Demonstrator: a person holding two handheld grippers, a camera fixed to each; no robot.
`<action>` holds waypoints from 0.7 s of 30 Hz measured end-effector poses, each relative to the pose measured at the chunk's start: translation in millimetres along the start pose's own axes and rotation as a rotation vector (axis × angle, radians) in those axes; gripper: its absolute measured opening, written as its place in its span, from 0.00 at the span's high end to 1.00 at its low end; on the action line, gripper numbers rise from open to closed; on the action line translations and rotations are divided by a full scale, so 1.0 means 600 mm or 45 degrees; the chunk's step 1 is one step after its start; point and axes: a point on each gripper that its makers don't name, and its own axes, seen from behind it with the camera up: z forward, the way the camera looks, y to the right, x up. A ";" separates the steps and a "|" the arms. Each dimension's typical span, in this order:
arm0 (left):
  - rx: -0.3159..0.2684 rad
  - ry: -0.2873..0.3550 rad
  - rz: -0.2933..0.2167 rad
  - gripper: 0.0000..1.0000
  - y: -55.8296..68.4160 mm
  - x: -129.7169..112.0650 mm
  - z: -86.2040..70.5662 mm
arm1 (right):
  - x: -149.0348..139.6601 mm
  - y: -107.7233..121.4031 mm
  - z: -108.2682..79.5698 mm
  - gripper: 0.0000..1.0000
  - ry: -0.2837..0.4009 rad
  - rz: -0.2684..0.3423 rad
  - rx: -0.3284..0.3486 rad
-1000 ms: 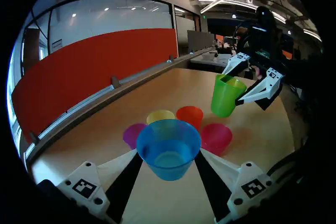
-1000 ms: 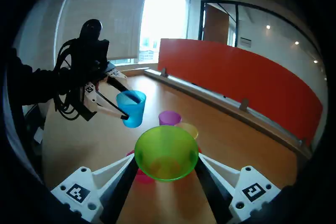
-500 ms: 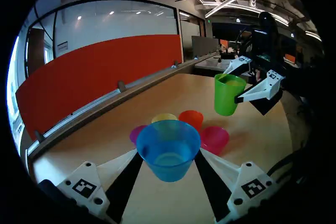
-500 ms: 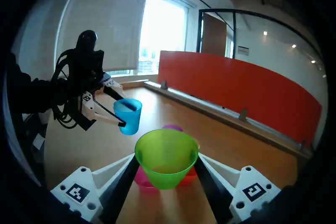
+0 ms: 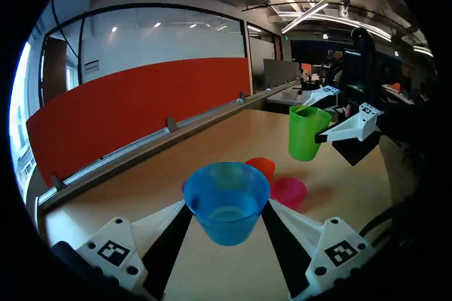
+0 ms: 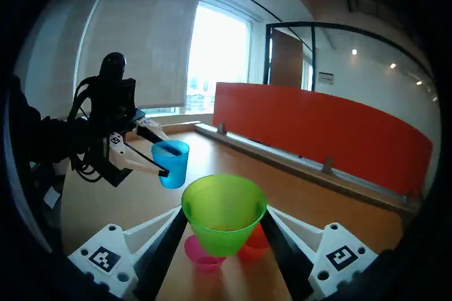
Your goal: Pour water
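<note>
**Blue cup and green cup both hanging in the air, pour looking close**

So the left gripper (image 5: 226, 206) is clamping the blue cup (image 5: 227, 227) by its sides, one finger pressing on each flank. It's sitting lower centre in the left gripper view. The cup is staying upright, which makes sense, because a bit of water (image 5: 227, 214) is pooling at the bottom of it and any tilt would be spilling it early.

The right gripper (image 6: 224, 213) is doing the same thing to the green cup (image 6: 224, 216), squeezing it from both sides and holding it level, mouth up. From the left gripper view that green cup is floating at right of centre, well above the table (image 5: 169, 171), looking like it's waiting to receive. I can't tell if anything is inside it.

Both cups are being carried clear of the orange cup (image 5: 261, 166) and pink cup (image 5: 288, 191), which are standing on the table just behind the blue one, probably so nothing gets knocked over.

My guess is the blue one is going to be the pourer. The two cups are well apart right now, so they need bringing together first, rim over rim, before any tipping.
</note>
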 end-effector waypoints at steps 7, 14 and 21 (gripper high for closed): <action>0.025 0.062 -0.033 0.18 -0.012 0.008 -0.016 | 0.012 0.000 0.003 0.09 0.021 -0.001 0.000; 0.054 0.142 -0.057 0.18 -0.022 0.026 -0.034 | 0.022 -0.002 0.005 0.09 0.043 -0.007 -0.002; 0.082 0.199 -0.071 0.17 -0.030 0.044 -0.049 | 0.026 -0.004 0.008 0.09 0.059 -0.006 -0.002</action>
